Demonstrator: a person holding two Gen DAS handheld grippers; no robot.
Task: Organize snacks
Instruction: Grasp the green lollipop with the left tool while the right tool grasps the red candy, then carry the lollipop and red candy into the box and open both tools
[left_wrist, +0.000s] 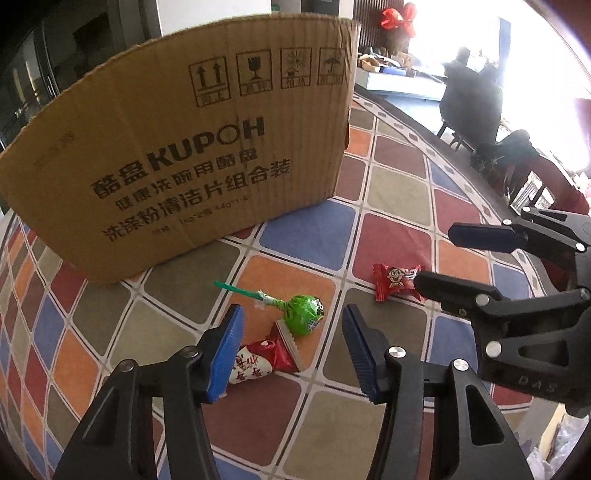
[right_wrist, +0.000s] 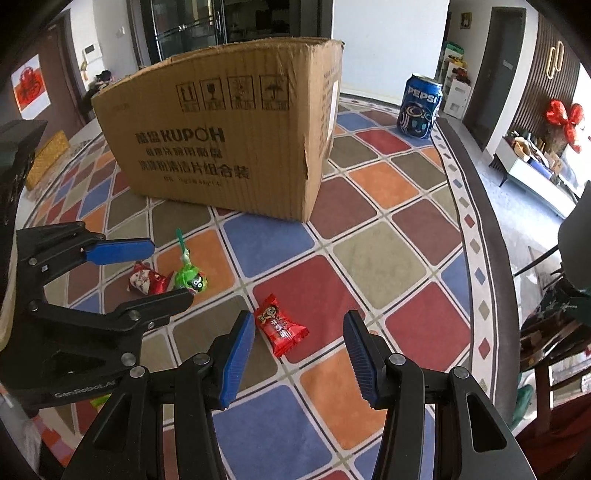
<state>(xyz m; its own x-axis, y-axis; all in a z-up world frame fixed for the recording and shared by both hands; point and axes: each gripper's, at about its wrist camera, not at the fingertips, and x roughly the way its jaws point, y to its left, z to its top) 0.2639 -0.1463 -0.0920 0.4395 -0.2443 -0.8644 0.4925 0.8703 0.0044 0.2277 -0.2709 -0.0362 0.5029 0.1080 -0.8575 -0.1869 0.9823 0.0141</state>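
A green lollipop (left_wrist: 304, 315) and a red-and-white candy packet (left_wrist: 264, 360) lie touching on the checked tablecloth, between the open jaws of my left gripper (left_wrist: 291, 350). A red wrapped candy (right_wrist: 281, 328) lies between the open jaws of my right gripper (right_wrist: 299, 354); it also shows in the left wrist view (left_wrist: 395, 281). The open cardboard box (right_wrist: 225, 140) stands just behind the snacks; it shows in the left wrist view (left_wrist: 184, 147) too. The right gripper (left_wrist: 436, 258) shows at the right of the left view, the left gripper (right_wrist: 155, 269) at the left of the right view. Both are empty.
A blue Pepsi can (right_wrist: 420, 106) stands upright at the far right behind the box. The round table's edge (right_wrist: 491, 258) curves along the right. Chairs and a sideboard stand beyond it.
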